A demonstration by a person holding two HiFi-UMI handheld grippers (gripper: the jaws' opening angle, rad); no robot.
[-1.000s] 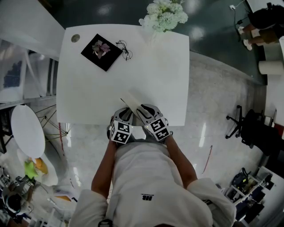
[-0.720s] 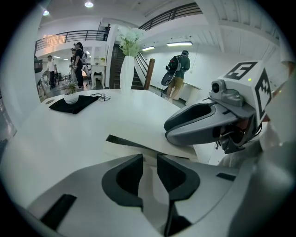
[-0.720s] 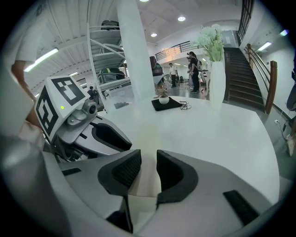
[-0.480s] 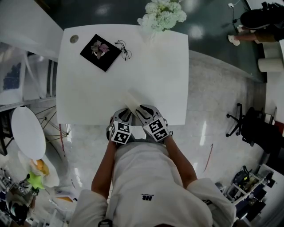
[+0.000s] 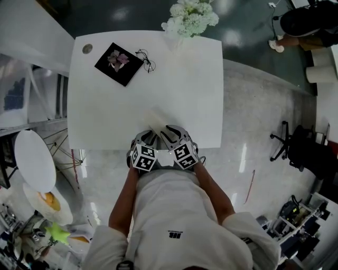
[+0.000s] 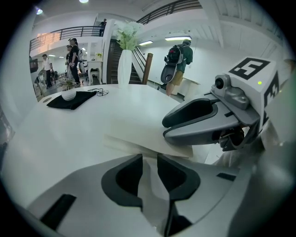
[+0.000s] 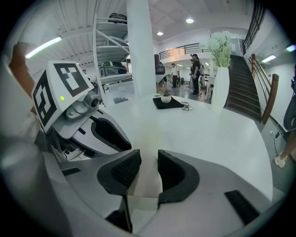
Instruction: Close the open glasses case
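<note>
Open room across the middle of the white table [image 5: 185, 89].
A black square mat [image 5: 119, 62], wire-framed glasses [image 5: 147, 58] and a white vase of pale flowers [image 5: 191, 16] line the far edge; a cream glasses case [image 5: 156, 118] blocks the near edge.

No readable words or numbers, square markers [image 5: 144, 158] on left hand-held gripper [image 6: 149, 157] and right hand-held gripper [image 7: 149, 159], shirt logo [image 5: 174, 233] illegible.

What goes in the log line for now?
left gripper: jaws on glasses case | right gripper: jaws just opening, case between
</note>
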